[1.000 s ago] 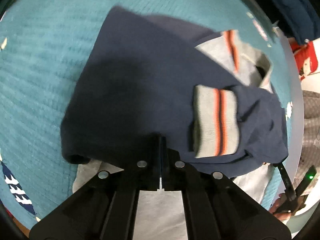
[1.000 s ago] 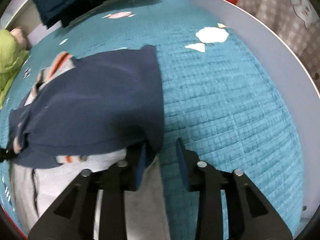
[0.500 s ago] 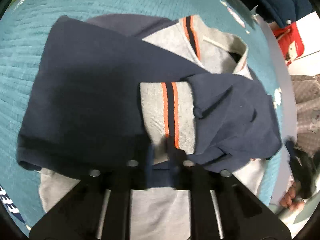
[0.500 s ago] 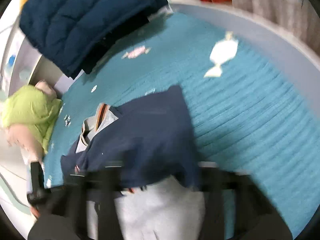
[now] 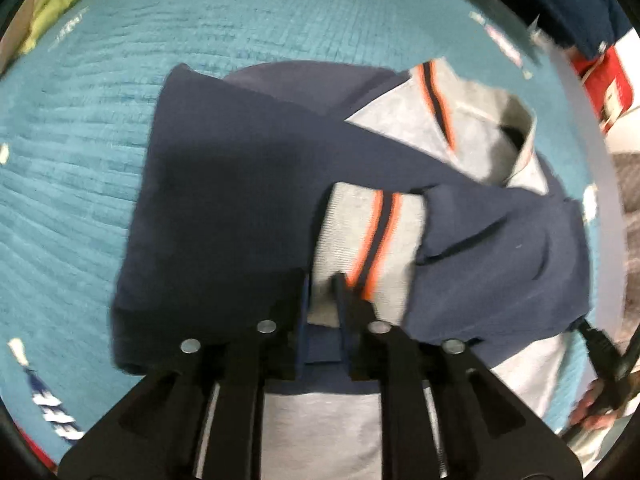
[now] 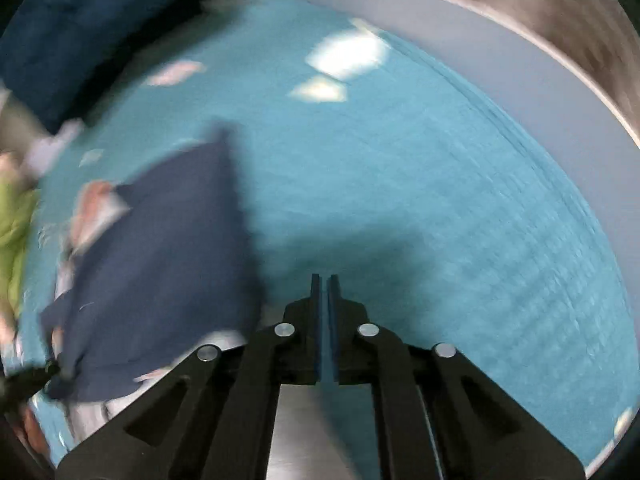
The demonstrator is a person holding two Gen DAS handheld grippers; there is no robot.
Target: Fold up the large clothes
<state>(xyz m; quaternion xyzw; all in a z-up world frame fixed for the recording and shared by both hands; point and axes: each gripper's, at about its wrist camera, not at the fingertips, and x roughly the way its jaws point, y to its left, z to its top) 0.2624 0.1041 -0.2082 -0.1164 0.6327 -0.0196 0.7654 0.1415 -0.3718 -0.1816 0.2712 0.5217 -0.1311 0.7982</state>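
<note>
A: Where does the sweater (image 5: 240,208) lie?

B: Spread on the teal quilted bed cover (image 5: 80,184), partly folded. The navy body covers the middle, a grey panel with orange and dark stripes shows at the collar (image 5: 480,128), and one navy sleeve is laid across the top with its grey striped cuff (image 5: 368,240) pointing toward the camera.

A: And the left gripper (image 5: 322,284)?

B: Its fingers (image 5: 352,304) stand over the near end of that cuff. They are parting, with a narrow gap between them; the cuff's edge and the navy cloth below show through the gap. The pads do not press on the cloth as far as the blur allows.

A: The right gripper (image 6: 325,280)?

B: Its fingers are together, nothing between them. In the right wrist view the sweater (image 6: 160,272) lies off to the left of them, just beside but not touching; under the tips is only bare bed cover (image 6: 440,220). That view is smeared.

A: Anything around?

B: A pale grey bed edge (image 6: 520,64) curves past the cover, a dark blue quilted jacket (image 6: 80,32) lies at the far left, and something green (image 6: 12,232) sits at the left margin.
</note>
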